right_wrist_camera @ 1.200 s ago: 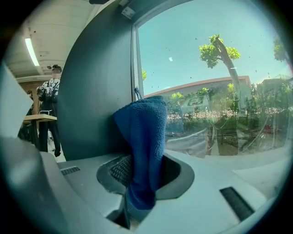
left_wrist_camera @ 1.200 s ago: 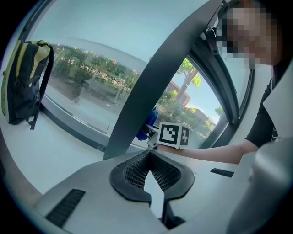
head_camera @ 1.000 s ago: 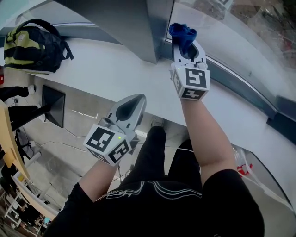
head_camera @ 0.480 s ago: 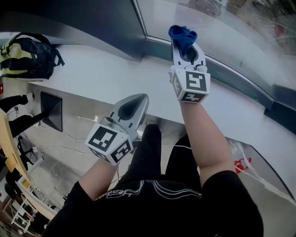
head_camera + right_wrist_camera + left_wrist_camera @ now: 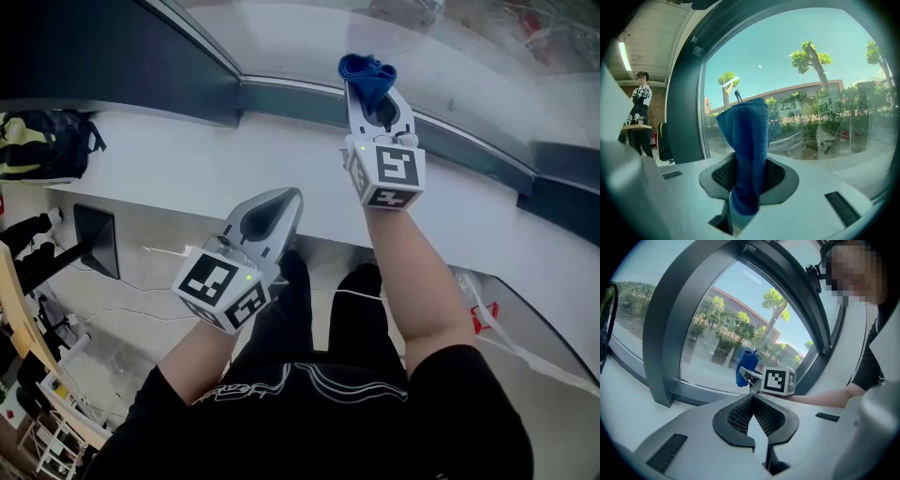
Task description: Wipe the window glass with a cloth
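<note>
Pointing at the window glass (image 5: 450, 42) in the head view, the right gripper (image 5: 373, 89) pinches a blue cloth (image 5: 367, 70) above the white sill (image 5: 169, 164). The left gripper (image 5: 277, 208) hangs lower, over the sill's edge. In the left gripper view, its jaws are pressed together on nothing. In the right gripper view, the jaws clamp the cloth's lower part, and its top stands upright before the glass.

Head view has swung right along the surface (image 5: 178, 169). The upright window post, just left of my right tongs (image 5: 371, 82) a second ago, is out of view. The blue cloth (image 5: 366, 67) now fronts open window glass (image 5: 281, 42). The backpack (image 5: 42, 145) has slid to the left edge, partly cut off.
</note>
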`<state>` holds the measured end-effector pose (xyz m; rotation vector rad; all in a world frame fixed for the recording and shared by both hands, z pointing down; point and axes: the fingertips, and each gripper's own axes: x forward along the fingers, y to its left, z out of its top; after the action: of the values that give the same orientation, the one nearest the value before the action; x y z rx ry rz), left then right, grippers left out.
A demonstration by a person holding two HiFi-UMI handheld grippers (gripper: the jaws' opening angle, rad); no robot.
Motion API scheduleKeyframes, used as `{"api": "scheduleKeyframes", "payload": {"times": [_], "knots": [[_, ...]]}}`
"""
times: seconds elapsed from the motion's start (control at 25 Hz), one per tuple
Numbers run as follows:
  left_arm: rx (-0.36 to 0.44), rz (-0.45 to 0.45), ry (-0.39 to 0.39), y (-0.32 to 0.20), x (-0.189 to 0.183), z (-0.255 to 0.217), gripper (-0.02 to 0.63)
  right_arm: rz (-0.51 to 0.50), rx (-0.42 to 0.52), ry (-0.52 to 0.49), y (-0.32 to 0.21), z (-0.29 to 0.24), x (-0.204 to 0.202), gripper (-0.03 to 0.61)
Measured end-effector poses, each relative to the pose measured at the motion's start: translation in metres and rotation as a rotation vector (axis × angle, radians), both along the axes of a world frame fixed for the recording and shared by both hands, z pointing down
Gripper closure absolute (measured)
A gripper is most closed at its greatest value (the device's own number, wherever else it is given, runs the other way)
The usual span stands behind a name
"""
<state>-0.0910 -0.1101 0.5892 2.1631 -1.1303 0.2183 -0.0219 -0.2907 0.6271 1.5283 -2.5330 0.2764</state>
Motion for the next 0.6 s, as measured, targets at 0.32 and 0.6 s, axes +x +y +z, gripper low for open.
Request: {"api": "scheduleKeyframes", "payload": {"times": [0.32,0.6], "knots": [[-0.012,0.040,-0.005,0.008,0.077,0.000,0.609,0.056,0.006,-0.006,0.007,-0.003,0.091,0.485],[-0.003,0.085,-0.004,0.008,0.146,-0.002,0.609,0.096,0.003,0.005,0.012,0.003,0.171,0.486]]}}
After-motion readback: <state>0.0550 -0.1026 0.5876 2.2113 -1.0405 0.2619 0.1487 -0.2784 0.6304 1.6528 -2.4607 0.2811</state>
